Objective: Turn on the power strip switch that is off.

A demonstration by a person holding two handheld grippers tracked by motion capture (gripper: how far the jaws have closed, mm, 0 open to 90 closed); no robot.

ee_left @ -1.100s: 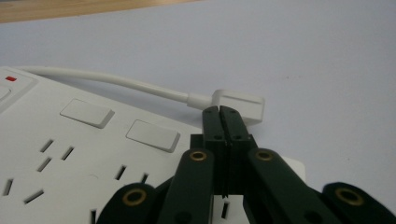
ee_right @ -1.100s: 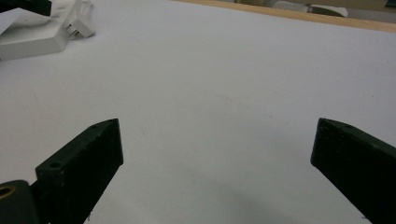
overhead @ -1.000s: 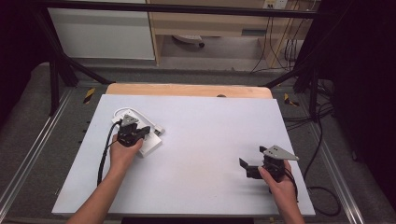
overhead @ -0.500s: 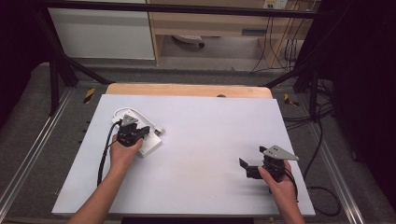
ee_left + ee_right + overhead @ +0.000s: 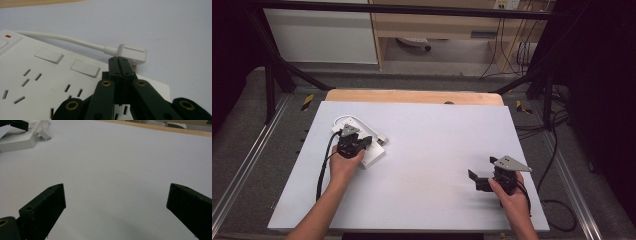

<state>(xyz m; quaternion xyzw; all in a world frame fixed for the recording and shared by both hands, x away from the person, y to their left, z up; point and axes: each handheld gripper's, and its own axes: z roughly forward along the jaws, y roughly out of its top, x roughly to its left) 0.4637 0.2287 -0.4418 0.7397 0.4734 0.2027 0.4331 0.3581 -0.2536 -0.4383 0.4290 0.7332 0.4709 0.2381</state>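
White power strip [image 5: 362,150] lies at the table's [image 5: 432,145] left, unmoved over the last second; your left gripper [image 5: 120,60], jaws pressed together, rests on it beside the plug [image 5: 132,53]. Your right gripper [image 5: 116,202] stays wide, empty.

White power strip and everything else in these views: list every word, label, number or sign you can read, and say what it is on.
No readable text in any view.
White plastic power strip: no print shows; it bears just a small red mark near one corner, not a letter or number.
White flat plug on its white cord: blank.
Black left gripper and black right gripper: no markings.
Yellow-and-black floor markers: stripes, no lettering legible.
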